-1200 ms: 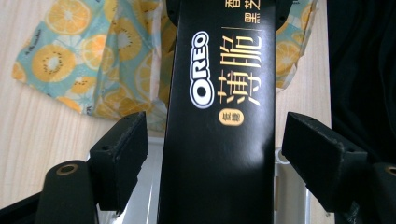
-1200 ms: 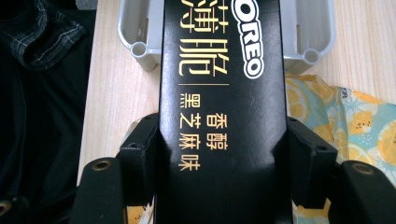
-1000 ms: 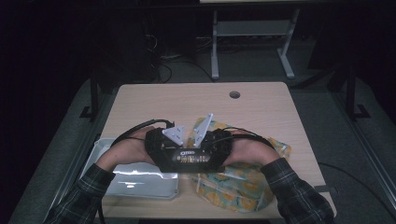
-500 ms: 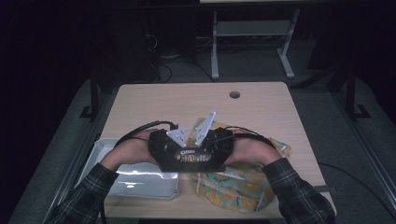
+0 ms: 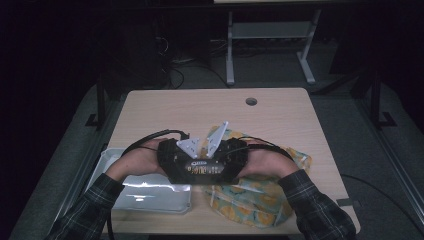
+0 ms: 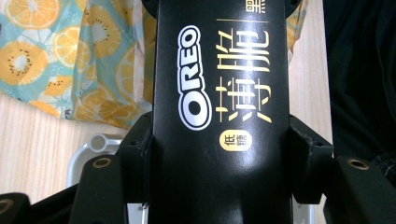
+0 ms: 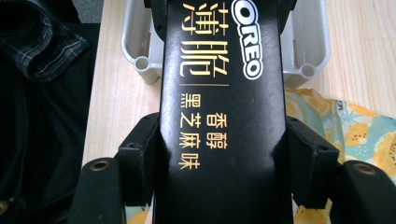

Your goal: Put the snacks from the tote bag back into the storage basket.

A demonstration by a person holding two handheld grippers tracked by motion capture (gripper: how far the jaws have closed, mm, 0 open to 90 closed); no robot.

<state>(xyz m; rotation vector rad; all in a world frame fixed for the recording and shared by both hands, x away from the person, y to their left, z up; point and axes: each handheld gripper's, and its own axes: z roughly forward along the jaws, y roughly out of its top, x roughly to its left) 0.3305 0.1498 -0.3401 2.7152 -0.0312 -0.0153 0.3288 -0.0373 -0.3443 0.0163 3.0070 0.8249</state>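
Observation:
A long black Oreo box (image 5: 202, 168) is held level between my two grippers above the table's near edge. My left gripper (image 5: 186, 165) grips its left end and my right gripper (image 5: 221, 165) its right end, the two facing each other. In the left gripper view the box (image 6: 219, 107) runs straight up between the jaws, and both pads (image 6: 136, 156) press on its sides; these jaws have just been closing on it. The right gripper view shows the box (image 7: 222, 93) clamped the same way between its pads (image 7: 139, 151).
A white plastic tray (image 5: 150, 199) sits at the table's front left, under my left hand. A cloth with a fruit print (image 5: 260, 200) lies crumpled at the front right. The wooden table (image 5: 200, 110) has a cable hole (image 5: 251, 101) near its far edge.

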